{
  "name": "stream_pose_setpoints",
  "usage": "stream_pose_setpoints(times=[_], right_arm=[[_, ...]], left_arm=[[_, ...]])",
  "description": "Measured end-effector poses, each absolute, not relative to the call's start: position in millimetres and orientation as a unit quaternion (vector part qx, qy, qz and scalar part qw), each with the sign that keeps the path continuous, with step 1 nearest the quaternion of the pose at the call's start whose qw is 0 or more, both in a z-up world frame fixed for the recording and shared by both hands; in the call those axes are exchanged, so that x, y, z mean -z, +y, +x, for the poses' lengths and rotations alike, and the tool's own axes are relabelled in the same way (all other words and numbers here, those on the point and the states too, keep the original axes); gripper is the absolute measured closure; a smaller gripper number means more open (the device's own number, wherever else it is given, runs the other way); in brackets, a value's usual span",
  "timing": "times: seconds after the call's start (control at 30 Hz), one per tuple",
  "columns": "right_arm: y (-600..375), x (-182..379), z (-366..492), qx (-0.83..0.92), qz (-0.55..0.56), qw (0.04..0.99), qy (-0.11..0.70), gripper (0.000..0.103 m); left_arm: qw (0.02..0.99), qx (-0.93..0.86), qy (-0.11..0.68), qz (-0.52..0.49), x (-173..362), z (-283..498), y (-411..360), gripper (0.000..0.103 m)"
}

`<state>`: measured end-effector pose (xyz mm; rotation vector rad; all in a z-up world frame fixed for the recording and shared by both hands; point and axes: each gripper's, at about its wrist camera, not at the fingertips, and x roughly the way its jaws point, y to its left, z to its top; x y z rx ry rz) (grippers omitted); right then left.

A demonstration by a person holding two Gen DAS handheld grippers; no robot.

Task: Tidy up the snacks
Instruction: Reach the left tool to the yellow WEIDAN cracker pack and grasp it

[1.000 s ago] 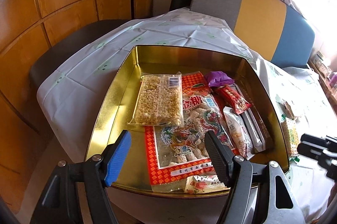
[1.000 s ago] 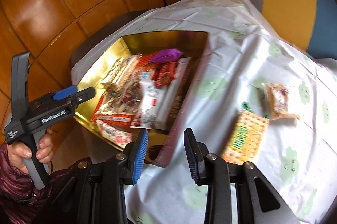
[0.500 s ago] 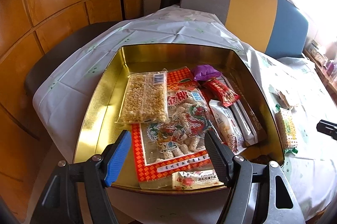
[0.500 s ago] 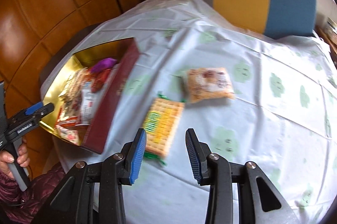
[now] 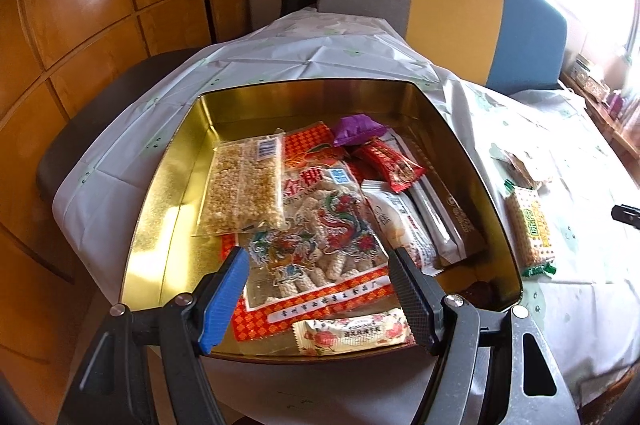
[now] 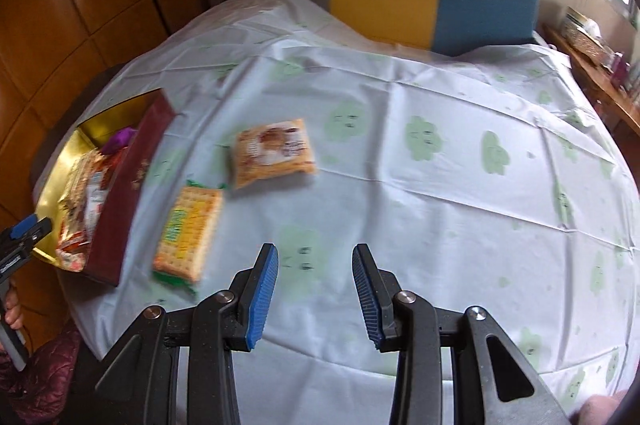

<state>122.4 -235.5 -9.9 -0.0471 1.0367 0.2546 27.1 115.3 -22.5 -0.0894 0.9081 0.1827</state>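
Hidden or unclear: the right wrist view is motion-blurred, so print on the loose packets cannot be read. The near right corner of the gold tin [image 5: 160, 217] is in shadow; a dark item there cannot be identified. In the left wrist view the right gripper is cut off at the 3 o'clock edge. The far cracker bag [image 5: 520, 165] is washed out by window glare.

Container: the tin is rectangular with rounded corners, a shiny gold interior and a dark red outer wall [image 6: 132, 193]. It sits at the edge of the surface [image 6: 440, 153]. Inside lie a clear bag of puffed grain bars [image 5: 244, 185], a large red-bordered candy bag [image 5: 320, 229] partly under it, a purple wrapper [image 5: 356, 129] at 12 o'clock, a red wrapper [image 5: 394, 165], a white packet [image 5: 400, 221], a silver-brown packet [image 5: 448, 225], and a small floral packet [image 5: 352, 333] against the near wall.

Outside the tin: 2 packets lie on the white crinkled plastic cloth with green prints, at 3 o'clock of the tin: a yellow checkered cracker pack with green ends [image 6: 188, 233] and an orange pillow bag [image 6: 274, 151], near each other, not touching.

Left gripper [image 5: 316, 289]: fingers wide apart over the tin's near side, holding nothing. Right gripper [image 6: 314, 293]: fingers apart, empty, above bare cloth, cracker pack at 10 o'clock.
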Motion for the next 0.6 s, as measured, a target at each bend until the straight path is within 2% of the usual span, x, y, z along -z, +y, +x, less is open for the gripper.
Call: stream_pose_setpoints(times=[0.1,0.27,0.6], right_arm=[[-260,19,127,-0.072,-0.024,0.865,0.495,0.064],[-298,36,136,-0.012,0.039,0.853,0.520,0.064],[-313,43,138,0.016,0.069,0.840,0.538,0.064]], left_arm=[[0.895,-0.079,0.438,-0.040,22,28,110,0.031],[0.896,-0.064,0.439,-0.031,21,28,100,0.031],[0.896,-0.023,0.443,-0.008,18,31,70,0.031]])
